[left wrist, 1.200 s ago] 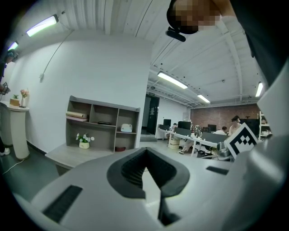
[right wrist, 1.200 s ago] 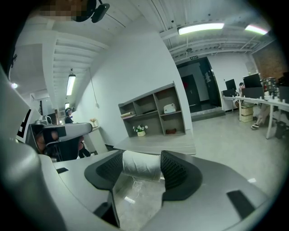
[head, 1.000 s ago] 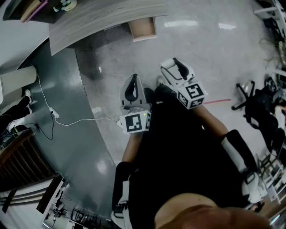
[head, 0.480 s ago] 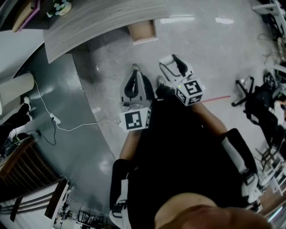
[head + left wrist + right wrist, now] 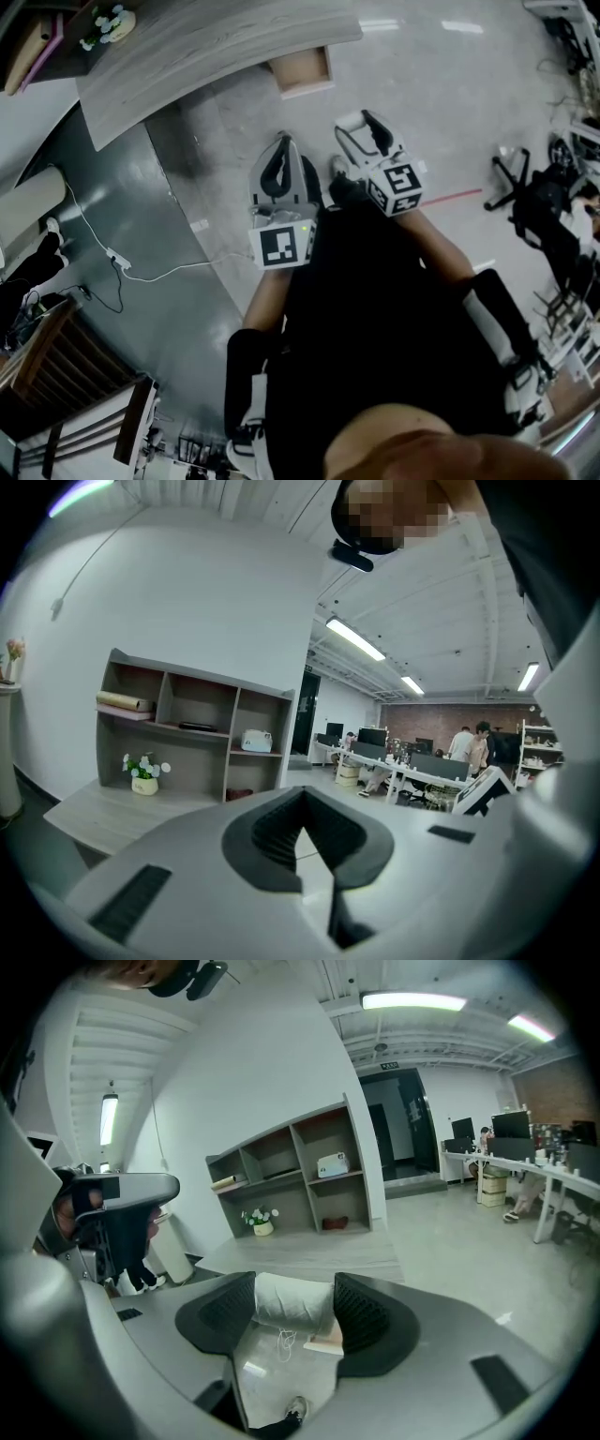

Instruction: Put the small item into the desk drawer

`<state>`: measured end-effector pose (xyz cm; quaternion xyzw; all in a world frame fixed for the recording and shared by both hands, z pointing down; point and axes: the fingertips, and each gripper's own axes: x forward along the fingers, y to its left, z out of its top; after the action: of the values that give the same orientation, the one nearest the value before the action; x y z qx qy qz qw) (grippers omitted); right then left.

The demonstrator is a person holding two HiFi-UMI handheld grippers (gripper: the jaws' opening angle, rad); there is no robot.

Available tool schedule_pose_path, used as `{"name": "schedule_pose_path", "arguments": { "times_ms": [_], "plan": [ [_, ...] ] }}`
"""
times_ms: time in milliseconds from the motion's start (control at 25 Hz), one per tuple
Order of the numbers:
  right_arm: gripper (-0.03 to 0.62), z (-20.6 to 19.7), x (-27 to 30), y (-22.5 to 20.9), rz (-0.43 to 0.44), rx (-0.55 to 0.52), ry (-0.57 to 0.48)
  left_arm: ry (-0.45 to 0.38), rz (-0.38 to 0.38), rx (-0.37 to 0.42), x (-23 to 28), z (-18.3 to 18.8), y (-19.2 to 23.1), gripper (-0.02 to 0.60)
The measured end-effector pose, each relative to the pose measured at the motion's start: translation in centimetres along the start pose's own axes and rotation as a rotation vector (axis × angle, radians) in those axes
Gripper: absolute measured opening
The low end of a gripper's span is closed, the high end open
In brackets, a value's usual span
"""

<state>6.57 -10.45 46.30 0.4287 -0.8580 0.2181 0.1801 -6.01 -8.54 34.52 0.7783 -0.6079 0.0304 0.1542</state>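
Held low in front of the person's body, my right gripper (image 5: 362, 131) (image 5: 292, 1305) is shut on a small pale grey padded item (image 5: 292, 1299) clamped between its dark pads. My left gripper (image 5: 280, 150) (image 5: 301, 808) is beside it, shut, with its pads meeting at the tips and nothing between them. Ahead stands the grey wood desk (image 5: 216, 42) (image 5: 309, 1255). Its light wooden drawer (image 5: 302, 67) (image 5: 325, 1342) is pulled out from under the desk edge. The drawer lies a good way beyond both grippers. In the head view the item is hidden by the right gripper.
A grey shelf unit (image 5: 291, 1180) (image 5: 187, 733) stands behind the desk, with a small flower pot (image 5: 261, 1222) (image 5: 143, 778) on the desktop. A white cable (image 5: 150, 272) trails over the floor at left. An office chair base (image 5: 511, 183) is at right, and dark wooden furniture (image 5: 56, 375) at lower left.
The view has swung a little, so the desk now reaches further down at left. Both grippers keep nearly the same place and stance, the right one still holding the item.
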Motion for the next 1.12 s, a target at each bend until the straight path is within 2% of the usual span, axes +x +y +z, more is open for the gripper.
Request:
{"name": "schedule_pose_path", "arguments": {
  "times_ms": [360,640,1120],
  "plan": [
    [0.262,-0.9,6.1,-0.6,-0.035,0.025,0.043,0.05,-0.029,-0.024,3.0,-1.1,3.1,-0.002],
    [0.262,-2.1,10.0,-1.6,-0.047,0.041,0.083,0.071,-0.045,-0.024,4.6,-1.7,4.0,-0.002],
    [0.262,-7.4,16.5,-3.9,-0.065,0.03,0.198,0.112,-0.046,-0.045,6.0,-3.3,5.6,-0.002]
  ]
}}
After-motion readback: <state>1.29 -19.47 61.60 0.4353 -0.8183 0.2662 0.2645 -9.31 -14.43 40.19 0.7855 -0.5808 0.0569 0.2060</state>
